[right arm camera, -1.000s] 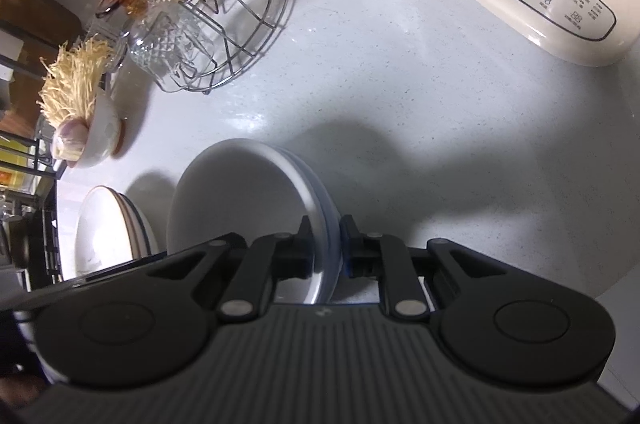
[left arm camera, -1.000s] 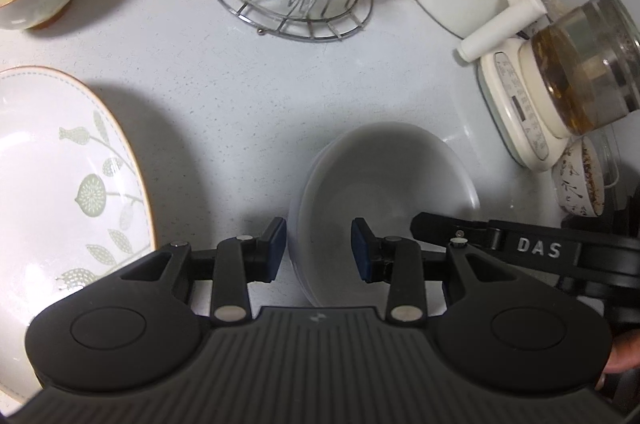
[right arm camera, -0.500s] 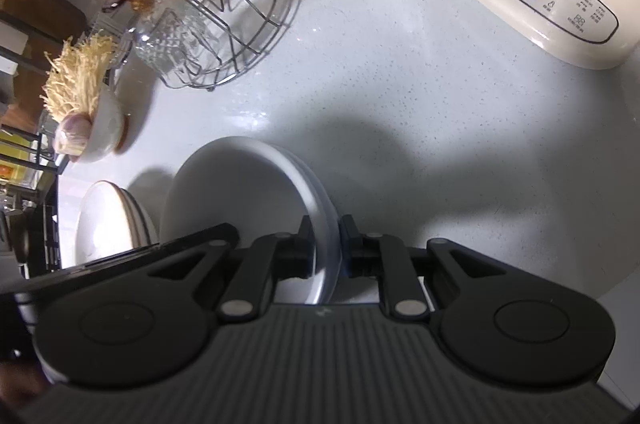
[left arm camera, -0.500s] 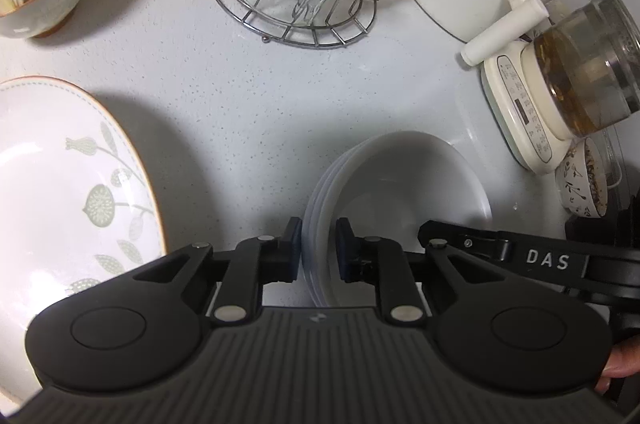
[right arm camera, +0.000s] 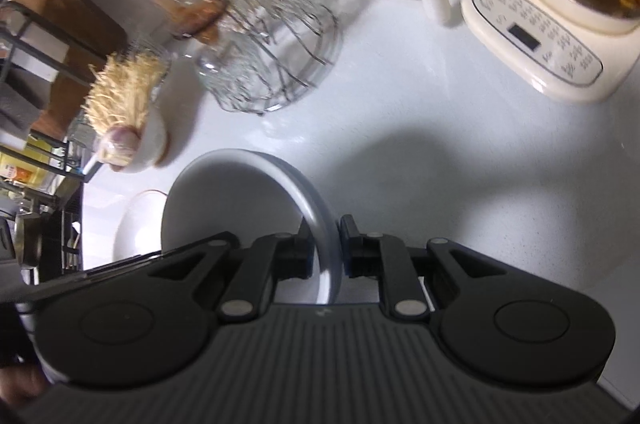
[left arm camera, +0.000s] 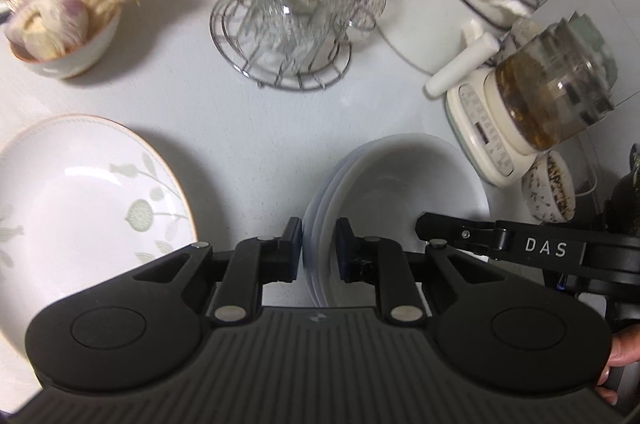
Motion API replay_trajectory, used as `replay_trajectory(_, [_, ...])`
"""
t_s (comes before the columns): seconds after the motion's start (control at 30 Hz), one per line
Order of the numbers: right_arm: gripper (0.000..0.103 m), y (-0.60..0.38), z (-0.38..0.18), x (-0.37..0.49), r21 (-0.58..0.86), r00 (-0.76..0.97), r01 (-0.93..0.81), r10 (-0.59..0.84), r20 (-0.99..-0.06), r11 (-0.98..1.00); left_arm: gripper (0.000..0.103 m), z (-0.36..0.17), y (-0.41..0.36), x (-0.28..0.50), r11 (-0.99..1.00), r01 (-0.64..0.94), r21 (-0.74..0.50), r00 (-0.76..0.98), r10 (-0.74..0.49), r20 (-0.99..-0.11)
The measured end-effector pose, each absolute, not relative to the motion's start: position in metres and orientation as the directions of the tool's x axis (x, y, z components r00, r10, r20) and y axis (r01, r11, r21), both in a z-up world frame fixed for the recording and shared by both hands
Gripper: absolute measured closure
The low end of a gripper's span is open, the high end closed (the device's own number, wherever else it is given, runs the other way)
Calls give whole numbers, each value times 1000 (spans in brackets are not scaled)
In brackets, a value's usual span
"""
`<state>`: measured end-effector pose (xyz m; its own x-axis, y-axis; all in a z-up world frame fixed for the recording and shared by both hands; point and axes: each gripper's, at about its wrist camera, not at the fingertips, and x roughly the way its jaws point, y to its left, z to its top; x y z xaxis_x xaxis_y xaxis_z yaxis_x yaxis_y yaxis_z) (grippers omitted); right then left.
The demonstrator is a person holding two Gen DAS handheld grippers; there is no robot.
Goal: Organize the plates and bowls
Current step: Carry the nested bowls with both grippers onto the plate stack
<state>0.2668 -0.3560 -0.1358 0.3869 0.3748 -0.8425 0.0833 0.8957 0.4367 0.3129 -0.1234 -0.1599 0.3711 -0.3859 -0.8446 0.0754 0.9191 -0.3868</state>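
On the white counter [left arm camera: 248,128], a nested stack of white bowls [left arm camera: 400,192] is held from two sides. The left gripper [left arm camera: 318,248] is clamped on the stack's rim at about nine o'clock of the bowls, one pad inside and one outside; the right gripper [right arm camera: 325,248] is pinched on the opposite rim at about three o'clock. So the stack spans between the two hands, neither nearer than the other, and any move has to keep both grips level together. Whether it touches the counter I cannot tell.

Counting: roughly three bowls in the stack, judging by the layered rims; one leaf-patterned plate [left arm camera: 92,192] at nine o'clock from the stack, lying flat; one bowl of garlic and straw [left arm camera: 64,36] at eleven o'clock.
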Motion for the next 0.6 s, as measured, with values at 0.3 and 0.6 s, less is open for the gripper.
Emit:
replay_trajectory(0.3, [87, -335, -114, 257, 450, 419, 30, 397, -816, 893, 82, -134, -101, 295, 921, 77, -382, 445, -374, -814])
replay_trajectory(0.6, [86, -304, -102, 255, 441, 432, -58, 420, -798, 896, 82, -121, -73, 276, 925, 32, -379, 508, -341, -791])
